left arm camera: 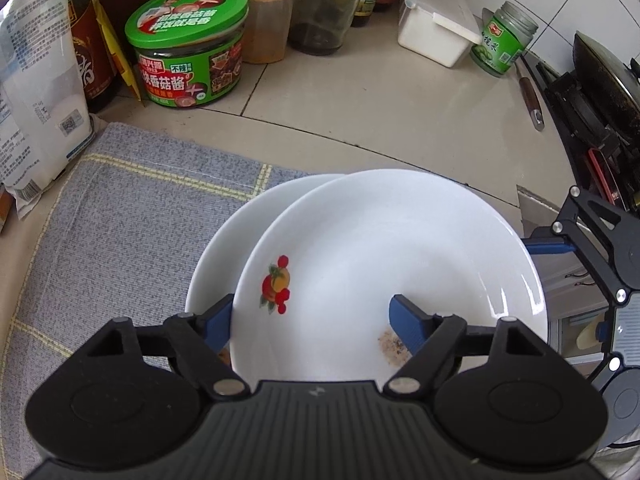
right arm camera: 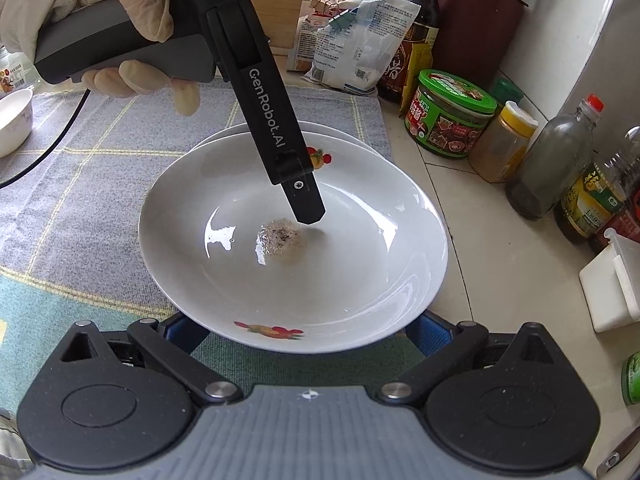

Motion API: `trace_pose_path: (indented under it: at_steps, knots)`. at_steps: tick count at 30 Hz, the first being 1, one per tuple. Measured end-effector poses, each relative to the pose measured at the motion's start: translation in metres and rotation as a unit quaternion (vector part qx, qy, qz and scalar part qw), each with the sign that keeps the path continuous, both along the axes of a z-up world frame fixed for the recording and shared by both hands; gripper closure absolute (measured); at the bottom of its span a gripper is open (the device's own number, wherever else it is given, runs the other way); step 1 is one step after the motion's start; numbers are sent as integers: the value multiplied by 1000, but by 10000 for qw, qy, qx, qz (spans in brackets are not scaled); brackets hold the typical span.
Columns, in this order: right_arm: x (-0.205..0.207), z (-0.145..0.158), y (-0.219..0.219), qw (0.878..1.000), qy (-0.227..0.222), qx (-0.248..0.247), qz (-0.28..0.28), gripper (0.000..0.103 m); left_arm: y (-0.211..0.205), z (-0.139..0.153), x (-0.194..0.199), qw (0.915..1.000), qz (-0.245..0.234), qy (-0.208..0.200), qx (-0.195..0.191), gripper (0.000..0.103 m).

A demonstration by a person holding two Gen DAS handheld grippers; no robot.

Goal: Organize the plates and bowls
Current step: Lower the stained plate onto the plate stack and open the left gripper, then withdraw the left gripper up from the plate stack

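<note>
Left claw (left arm camera: pixel 310 320) open astride top plate (left arm camera: pixel 400 240) on grey cloth (left arm camera: pixel 120 208); right claw's (right arm camera: pixel 308 330) grip unclear.

the left tool (right arm camera: pixel 308 216) carries white letters "genrobot.ai" along its black bar. the green jar (left arm camera: pixel 188 46) has chinese print on its label, where "香菇酱" and "不辣" can be read. the other bottles, the small green jar and the white bag carry print too small to read.
</note>
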State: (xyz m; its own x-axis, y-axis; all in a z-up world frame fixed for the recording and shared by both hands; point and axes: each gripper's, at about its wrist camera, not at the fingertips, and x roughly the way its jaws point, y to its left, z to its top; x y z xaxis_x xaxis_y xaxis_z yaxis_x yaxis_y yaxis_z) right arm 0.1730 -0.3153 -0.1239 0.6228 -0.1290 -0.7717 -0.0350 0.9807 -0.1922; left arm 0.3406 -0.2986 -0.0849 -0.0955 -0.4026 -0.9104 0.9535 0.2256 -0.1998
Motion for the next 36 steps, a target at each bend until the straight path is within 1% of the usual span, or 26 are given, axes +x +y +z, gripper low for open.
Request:
trace_pose_path:
  at_steps: [5, 10, 12, 17, 19, 22, 24, 30, 32, 33, 36]
  knots:
    - [-1, 1, 0, 10000, -23, 41, 22, 0, 6, 5, -1, 9999, 22, -109, -60, 20]
    - [-1, 1, 1, 10000, -13, 28, 34, 0, 10, 10, 1, 9998, 83, -116, -134, 19]
    - [0, 1, 1, 10000, -13, 32, 33, 0, 11, 10, 0, 9998, 95, -103, -162, 16]
    - [-1, 1, 0, 10000, -20, 60, 16, 0, 13, 13, -5, 9994, 51, -273, -204, 16]
    - [-1, 1, 0, 10000, -23, 56, 15, 0, 15, 16, -6, 9991, 62, -312, -275, 16]
    - [0, 0, 0, 10000, -20, 66, 2, 0, 20, 23, -9, 9984, 67, -273, -498, 15]
    - [0, 0, 0, 9999, -23, 109, -3, 0, 23, 27, -12, 9973, 105, -367, -623, 13]
    - [0, 0, 0, 9999, -64, 140, -2, 0, 38, 43, -29, 9899, 229, -876, -1095, 11]
    - [0, 0, 0, 9999, -78, 145, 3, 0, 44, 50, -37, 9850, 257, -1155, -1252, 9]
    - [0, 0, 0, 9999, -85, 148, 14, 0, 48, 54, -42, 9814, 304, -1323, -1361, 8]
    - [-1, 0, 0, 9998, -100, 148, 43, 0, 61, 62, -53, 9719, 498, -1555, -1696, 5]
